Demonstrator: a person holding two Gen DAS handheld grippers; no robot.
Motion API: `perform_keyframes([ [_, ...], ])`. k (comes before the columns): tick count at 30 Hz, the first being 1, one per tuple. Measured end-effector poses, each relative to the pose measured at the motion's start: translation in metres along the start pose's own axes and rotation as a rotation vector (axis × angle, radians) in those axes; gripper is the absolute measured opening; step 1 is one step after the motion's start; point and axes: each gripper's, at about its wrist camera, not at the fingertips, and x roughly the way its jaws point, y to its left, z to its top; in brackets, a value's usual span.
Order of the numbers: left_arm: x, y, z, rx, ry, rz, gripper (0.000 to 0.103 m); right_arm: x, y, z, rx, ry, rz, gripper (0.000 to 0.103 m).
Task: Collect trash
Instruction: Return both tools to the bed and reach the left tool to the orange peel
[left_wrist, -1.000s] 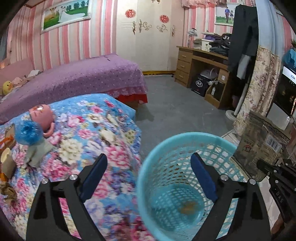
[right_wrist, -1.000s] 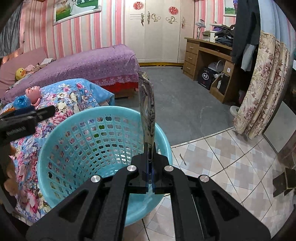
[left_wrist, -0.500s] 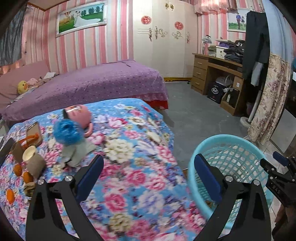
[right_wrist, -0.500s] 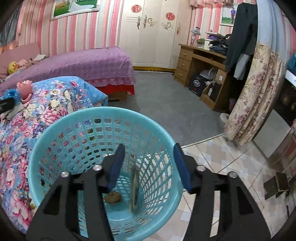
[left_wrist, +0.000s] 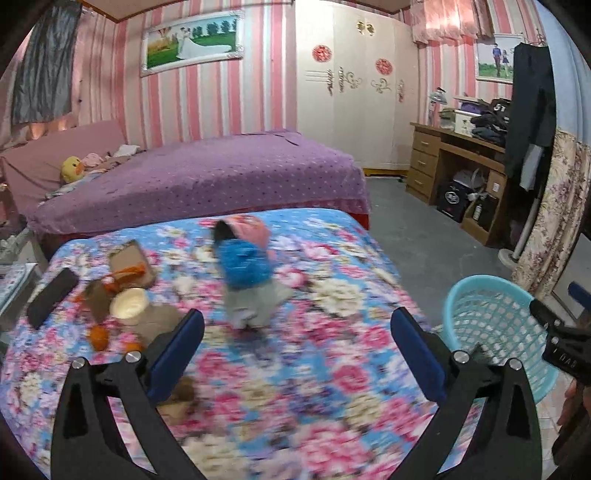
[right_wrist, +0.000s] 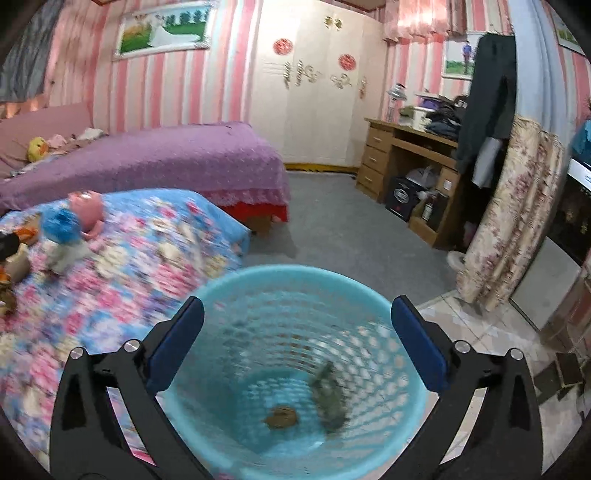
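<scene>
Over the basket (right_wrist: 295, 354) beside the bed's (left_wrist: 332, 369) right edge, both tongs, left (left_wrist: 295, 350) and right (right_wrist: 295, 339), are spreading wide, empty; the left should approach the bed's left-corner litter (left_wrist: 122, 302) squarely.

Your turquoise mesh wastebasket (right_wrist: 295, 280) stands upright beside the floral bed, holding a crumpled wrapper (right_wrist: 328, 398) and brown scrap (right_wrist: 281, 417).

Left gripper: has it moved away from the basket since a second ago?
Yes. The left gripper, jaws opening and empty, has swung left: the blue basket, earlier between its fingers, now sits at the right edge, with the floral bedspread ahead.
</scene>
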Motion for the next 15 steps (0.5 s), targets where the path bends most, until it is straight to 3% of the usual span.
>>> perform_keyframes([
  [11, -0.021, 0.109, -0.023, -0.022, -0.003, 0.13, 0.099, -0.023, 0.099, 0.03, -0.012, -0.033, 0.132, 0.099],
  [15, -0.023, 0.143, -0.037, -0.076, 0.016, 0.137, 0.099, -0.025, 0.133, 0.035, -0.026, -0.034, 0.162, 0.099],
])
